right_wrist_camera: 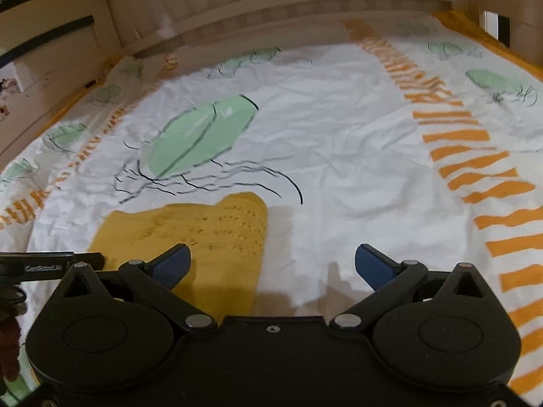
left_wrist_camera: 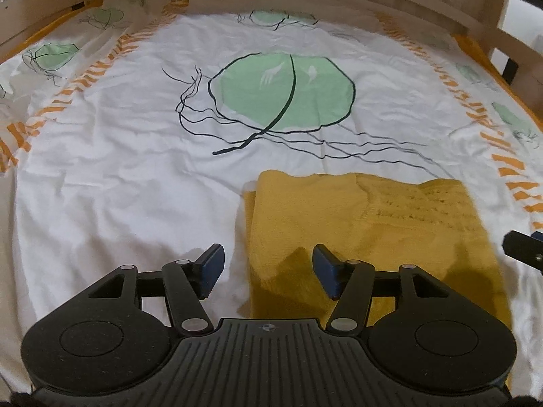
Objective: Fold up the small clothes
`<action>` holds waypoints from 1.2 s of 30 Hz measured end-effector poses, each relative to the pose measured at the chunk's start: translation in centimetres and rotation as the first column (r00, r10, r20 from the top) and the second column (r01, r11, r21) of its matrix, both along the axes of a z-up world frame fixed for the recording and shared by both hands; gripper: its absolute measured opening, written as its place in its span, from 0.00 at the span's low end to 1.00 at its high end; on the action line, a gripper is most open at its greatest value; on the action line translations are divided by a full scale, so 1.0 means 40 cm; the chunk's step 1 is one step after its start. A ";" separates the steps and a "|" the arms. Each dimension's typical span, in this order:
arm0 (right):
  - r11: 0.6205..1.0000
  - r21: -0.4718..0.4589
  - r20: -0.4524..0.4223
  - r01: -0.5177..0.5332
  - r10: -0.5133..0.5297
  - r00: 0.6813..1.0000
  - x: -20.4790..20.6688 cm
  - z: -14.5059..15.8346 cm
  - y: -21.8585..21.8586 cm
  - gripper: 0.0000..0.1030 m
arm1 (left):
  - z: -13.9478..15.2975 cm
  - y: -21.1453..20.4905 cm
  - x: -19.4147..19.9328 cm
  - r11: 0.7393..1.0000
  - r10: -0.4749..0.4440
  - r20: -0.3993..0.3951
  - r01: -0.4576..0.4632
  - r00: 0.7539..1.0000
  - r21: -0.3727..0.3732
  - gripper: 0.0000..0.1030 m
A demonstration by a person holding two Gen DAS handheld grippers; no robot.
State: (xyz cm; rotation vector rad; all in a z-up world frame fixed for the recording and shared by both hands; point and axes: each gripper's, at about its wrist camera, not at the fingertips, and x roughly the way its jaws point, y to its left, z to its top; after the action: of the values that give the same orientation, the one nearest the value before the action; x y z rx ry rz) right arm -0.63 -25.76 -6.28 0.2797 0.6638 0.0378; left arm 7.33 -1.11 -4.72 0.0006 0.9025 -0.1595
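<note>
I am hovering both spread, empty grippers, left gripper [left_wrist_camera: 268, 266] and right gripper [right_wrist_camera: 273, 264], over the part-folded yellow knit garment [left_wrist_camera: 356, 224] on the printed bedsheet [left_wrist_camera: 118, 176]; next likely needs pinching an edge.

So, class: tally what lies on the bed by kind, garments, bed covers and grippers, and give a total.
Yellow knitted garment: 1
Printed bed cover: 1
Grippers: 2, left gripper and right gripper
Total: 4
</note>
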 end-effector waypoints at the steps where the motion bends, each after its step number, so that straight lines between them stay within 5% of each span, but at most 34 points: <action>1: 1.000 -0.004 0.011 -0.002 0.002 1.000 -0.015 0.012 0.002 1.00 | 0.009 0.003 -0.008 1.000 0.002 0.003 -0.002 1.000 -0.006 0.55; 10: 1.000 -0.002 0.153 -0.027 0.027 0.988 -0.144 0.135 0.009 1.00 | 0.164 0.070 -0.134 0.997 0.032 0.146 -0.021 0.989 -0.078 0.55; 14: 0.996 -0.084 0.252 -0.028 0.049 0.967 -0.217 0.202 0.028 1.00 | 0.266 0.128 -0.190 0.996 0.063 0.240 -0.045 0.969 -0.078 0.56; 19: 0.989 -0.140 0.306 0.051 -0.006 0.952 -0.302 0.247 0.060 1.00 | 0.325 0.189 -0.232 0.995 0.101 0.222 -0.100 0.970 -0.016 0.57; 23: 0.987 -0.156 0.212 0.024 0.010 0.977 -0.325 0.243 0.079 0.99 | 0.297 0.214 -0.256 0.993 0.110 0.126 -0.115 0.986 0.032 0.57; 27: 0.996 -0.072 0.082 -0.058 0.064 0.995 -0.325 0.202 0.089 0.99 | 0.215 0.205 -0.281 0.994 0.084 0.031 -0.086 0.996 0.073 0.57; 36: 0.992 -0.102 -0.002 -0.079 0.079 0.997 -0.341 0.119 0.150 0.99 | 0.074 0.137 -0.359 0.997 0.049 -0.102 -0.042 0.994 0.072 0.57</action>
State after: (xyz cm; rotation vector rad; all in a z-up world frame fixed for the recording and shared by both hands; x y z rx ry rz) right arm -14.27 -19.77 -1.51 0.1553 0.6722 0.0798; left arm -7.03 4.37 -1.74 0.0364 1.0102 -0.0860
